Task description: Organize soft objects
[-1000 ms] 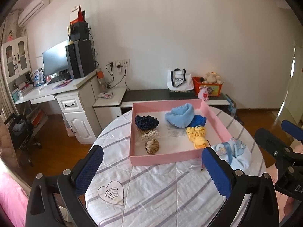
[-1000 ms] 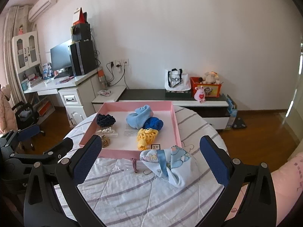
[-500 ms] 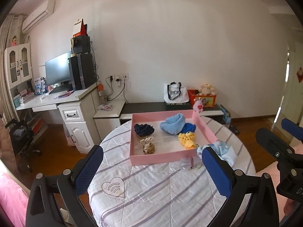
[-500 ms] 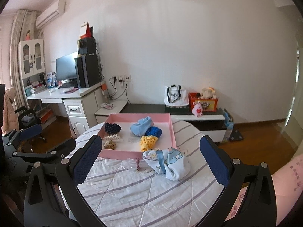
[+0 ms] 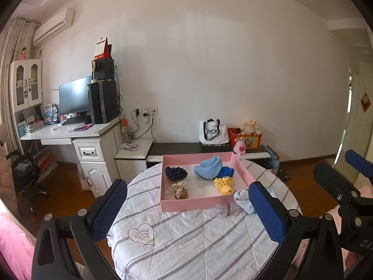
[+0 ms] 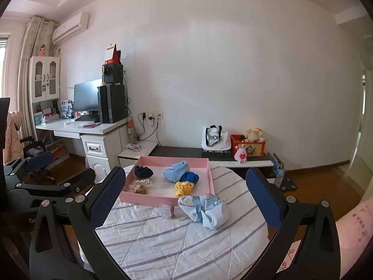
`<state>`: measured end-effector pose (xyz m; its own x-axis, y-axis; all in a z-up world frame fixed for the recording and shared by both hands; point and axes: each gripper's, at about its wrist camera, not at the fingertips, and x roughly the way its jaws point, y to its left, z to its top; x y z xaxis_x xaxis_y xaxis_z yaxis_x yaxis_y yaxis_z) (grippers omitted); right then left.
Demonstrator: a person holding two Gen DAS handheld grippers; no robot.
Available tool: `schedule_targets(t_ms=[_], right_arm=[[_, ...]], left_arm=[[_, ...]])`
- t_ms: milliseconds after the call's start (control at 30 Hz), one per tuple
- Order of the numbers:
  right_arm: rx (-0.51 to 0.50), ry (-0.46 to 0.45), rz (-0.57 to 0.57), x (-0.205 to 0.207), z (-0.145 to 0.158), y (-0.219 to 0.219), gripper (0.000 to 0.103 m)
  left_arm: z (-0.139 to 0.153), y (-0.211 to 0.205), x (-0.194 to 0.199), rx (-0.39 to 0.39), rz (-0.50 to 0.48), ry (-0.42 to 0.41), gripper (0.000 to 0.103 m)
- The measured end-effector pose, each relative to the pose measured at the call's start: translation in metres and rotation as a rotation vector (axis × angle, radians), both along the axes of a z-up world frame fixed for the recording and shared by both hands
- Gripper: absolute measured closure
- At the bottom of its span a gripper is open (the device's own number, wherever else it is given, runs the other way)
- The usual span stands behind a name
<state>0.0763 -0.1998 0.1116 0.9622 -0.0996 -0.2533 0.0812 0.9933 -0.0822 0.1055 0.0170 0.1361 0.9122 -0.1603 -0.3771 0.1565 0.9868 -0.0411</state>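
A pink tray (image 5: 193,204) (image 6: 149,199) sits on a round table with a striped white cloth (image 5: 186,238) (image 6: 167,235). Inside lie a light blue soft piece (image 5: 208,170) (image 6: 176,173), a dark blue one (image 5: 176,172) (image 6: 143,171), a yellow knitted one (image 5: 223,184) (image 6: 183,187) and small hair clips (image 5: 180,192). A pale blue printed cloth (image 6: 205,208) (image 5: 242,199) rests on the table just outside the tray's near right corner. My left gripper (image 5: 186,210) and right gripper (image 6: 186,200) are both open, empty and held well back from the table.
A small pink hair tie in a clear wrapper (image 6: 172,211) lies in front of the tray. Behind the table are a white desk (image 5: 70,133) with monitor and computer tower, a low dark bench (image 6: 209,152) with a bag and toy box, and wooden floor on both sides.
Both grippers have drawn back and up from the table, so the tray and cloth look smaller and farther. Nothing on the table has moved.
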Motion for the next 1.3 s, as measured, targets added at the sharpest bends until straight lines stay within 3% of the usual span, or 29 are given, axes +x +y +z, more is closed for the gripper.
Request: schedule_targets(t_ms=[767,1300], right_arm=[[-0.004,0.010,0.000,0.003,-0.005,0.001,0.000],[0.069,0.154,-0.090,0.049,-0.043,-0.039,0.000]], left_arm=[[-0.007,-0.002,0.007,0.004,0.018,0.019,0.000],[-0.034,-0.022,0.073,0.037,-0.015,0.160,0.000]])
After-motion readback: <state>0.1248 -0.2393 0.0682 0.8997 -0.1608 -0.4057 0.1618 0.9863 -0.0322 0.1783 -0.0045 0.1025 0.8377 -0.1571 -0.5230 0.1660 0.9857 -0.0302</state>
